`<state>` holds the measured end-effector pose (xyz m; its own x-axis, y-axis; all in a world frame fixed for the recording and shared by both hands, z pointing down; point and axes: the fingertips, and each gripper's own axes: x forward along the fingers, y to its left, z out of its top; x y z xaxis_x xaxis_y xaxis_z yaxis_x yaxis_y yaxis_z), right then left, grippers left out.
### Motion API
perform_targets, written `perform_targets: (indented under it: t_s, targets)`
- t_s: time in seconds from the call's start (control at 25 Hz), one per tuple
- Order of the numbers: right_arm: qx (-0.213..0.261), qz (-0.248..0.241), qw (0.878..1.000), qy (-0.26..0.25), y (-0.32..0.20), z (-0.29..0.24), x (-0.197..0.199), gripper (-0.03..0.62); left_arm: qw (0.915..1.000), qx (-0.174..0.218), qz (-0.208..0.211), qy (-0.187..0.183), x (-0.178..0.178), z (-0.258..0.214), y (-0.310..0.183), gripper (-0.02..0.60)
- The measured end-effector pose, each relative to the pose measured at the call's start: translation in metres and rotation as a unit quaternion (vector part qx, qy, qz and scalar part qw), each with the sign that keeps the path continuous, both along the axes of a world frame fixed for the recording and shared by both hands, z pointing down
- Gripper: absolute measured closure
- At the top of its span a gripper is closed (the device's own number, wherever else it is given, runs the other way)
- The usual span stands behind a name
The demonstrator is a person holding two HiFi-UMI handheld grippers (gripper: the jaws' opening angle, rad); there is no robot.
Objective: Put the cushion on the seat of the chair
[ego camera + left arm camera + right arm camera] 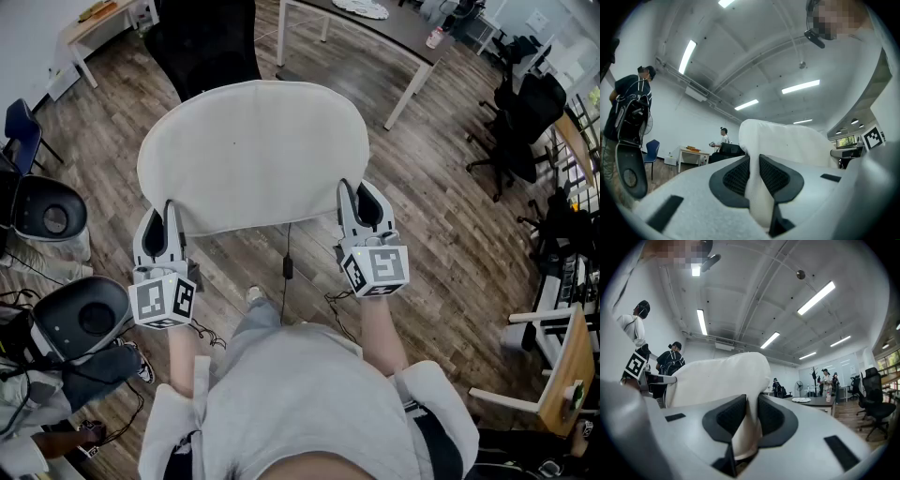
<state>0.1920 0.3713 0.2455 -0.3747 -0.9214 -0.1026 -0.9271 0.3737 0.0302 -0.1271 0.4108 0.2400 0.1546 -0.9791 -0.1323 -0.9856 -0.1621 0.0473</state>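
Note:
A large cream oval cushion hangs flat in front of me, held up by its near edge above the wooden floor. My left gripper is shut on the cushion's near left corner, and its view shows the white fabric pinched between the dark pads. My right gripper is shut on the near right corner, the cloth squeezed between its pads. A black chair stands just beyond the cushion; its seat is hidden behind the cushion.
A dark table with white legs stands at the back right. Black office chairs line the right side. Two round black-and-white devices sit at my left. A wooden table is at the right edge. People stand around the room.

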Motion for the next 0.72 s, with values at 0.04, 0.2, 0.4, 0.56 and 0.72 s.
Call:
perform_targets:
  t_s: [0.04,0.2,0.4,0.56,0.72]
  targets:
    - [0.0,0.001,1.0,0.0,-0.001,-0.001,-0.001,0.533,1.0,0.0,0.001,0.0,-0.001,-0.001,-0.002,0.518]
    - [0.0,0.003,1.0,0.001,-0.009,-0.003,-0.004,0.532,1.0,0.0,0.003,0.0,-0.004,-0.004,-0.01,0.518]
    - [-0.003,0.007,1.0,0.001,-0.021,-0.002,-0.008,0.533,1.0,-0.002,0.007,0.0,-0.008,-0.003,-0.025,0.518]
    - [-0.005,0.01,1.0,0.002,-0.029,0.002,-0.011,0.533,0.9999,-0.004,0.01,-0.001,-0.012,0.001,-0.035,0.518]
    - [-0.009,0.016,1.0,-0.002,-0.042,0.005,-0.018,0.531,0.9999,-0.007,0.012,-0.001,-0.019,0.003,-0.048,0.518]
